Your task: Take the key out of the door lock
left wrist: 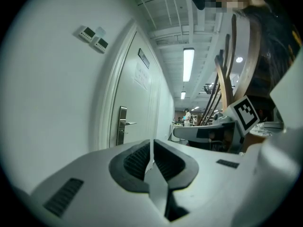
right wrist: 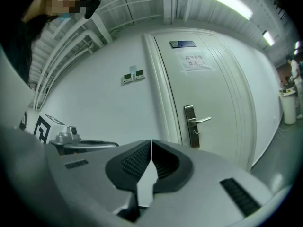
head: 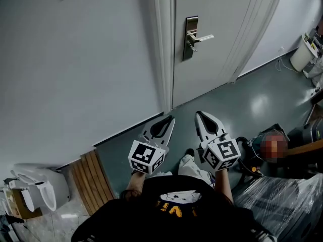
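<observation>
Though my left tongs (head: pixel 169 120) and right tongs (head: pixel 200 116) are pressed together and empty, the key (head: pixel 192 48) sits well ahead of them, just under the handle (head: pixel 200 37); light, stiff metal, I judge, best pinched by its head.

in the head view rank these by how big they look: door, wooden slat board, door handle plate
1. door
2. wooden slat board, though it lies nearer the camera, which flatters it
3. door handle plate
</observation>
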`<state>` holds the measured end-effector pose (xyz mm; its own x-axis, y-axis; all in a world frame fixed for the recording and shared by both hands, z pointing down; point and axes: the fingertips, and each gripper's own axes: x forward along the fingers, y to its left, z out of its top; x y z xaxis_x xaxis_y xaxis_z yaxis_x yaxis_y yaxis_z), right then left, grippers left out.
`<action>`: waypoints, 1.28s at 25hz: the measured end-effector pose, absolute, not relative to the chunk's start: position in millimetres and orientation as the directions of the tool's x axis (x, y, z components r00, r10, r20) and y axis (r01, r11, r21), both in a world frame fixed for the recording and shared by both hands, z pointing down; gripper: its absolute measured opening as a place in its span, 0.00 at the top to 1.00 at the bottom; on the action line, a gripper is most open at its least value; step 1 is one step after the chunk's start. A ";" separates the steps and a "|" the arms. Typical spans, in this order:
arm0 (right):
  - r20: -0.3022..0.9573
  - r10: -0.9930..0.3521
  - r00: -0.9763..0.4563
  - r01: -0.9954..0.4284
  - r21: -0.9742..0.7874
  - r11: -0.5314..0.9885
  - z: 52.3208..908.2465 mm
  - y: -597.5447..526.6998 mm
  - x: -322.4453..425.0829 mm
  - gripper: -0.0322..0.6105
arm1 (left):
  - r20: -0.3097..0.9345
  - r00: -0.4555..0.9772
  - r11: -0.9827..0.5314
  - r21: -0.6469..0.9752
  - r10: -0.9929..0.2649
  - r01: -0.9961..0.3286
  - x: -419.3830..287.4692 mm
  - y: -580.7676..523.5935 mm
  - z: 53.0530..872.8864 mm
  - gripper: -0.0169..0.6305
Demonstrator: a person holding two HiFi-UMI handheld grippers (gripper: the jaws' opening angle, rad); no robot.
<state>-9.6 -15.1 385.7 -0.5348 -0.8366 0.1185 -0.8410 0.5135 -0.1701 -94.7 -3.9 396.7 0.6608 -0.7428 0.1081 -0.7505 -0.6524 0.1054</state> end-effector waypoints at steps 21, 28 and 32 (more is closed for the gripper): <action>0.109 -0.730 -0.674 -0.733 -0.223 0.643 388.7 -160.1 90.0 0.94 | 0.132 0.584 -0.580 0.070 -0.801 -0.812 27.4 -140.8 392.1 0.95; 0.112 -0.686 -0.719 -0.689 -0.241 0.683 397.5 -172.8 93.5 0.94 | 0.152 0.534 -0.532 0.059 -0.832 -0.845 33.9 -150.2 396.8 0.95; 0.112 -0.672 -0.732 -0.674 -0.260 0.691 403.2 -178.7 95.1 0.94 | 0.165 0.518 -0.516 0.061 -0.839 -0.855 37.0 -154.4 400.2 0.95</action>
<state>95.1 -178.7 403.2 -0.7320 -0.6719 0.1125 -0.6743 0.6911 -0.2600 37.0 -154.4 400.2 0.5181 -0.8392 0.1654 -0.8547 -0.5155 0.0615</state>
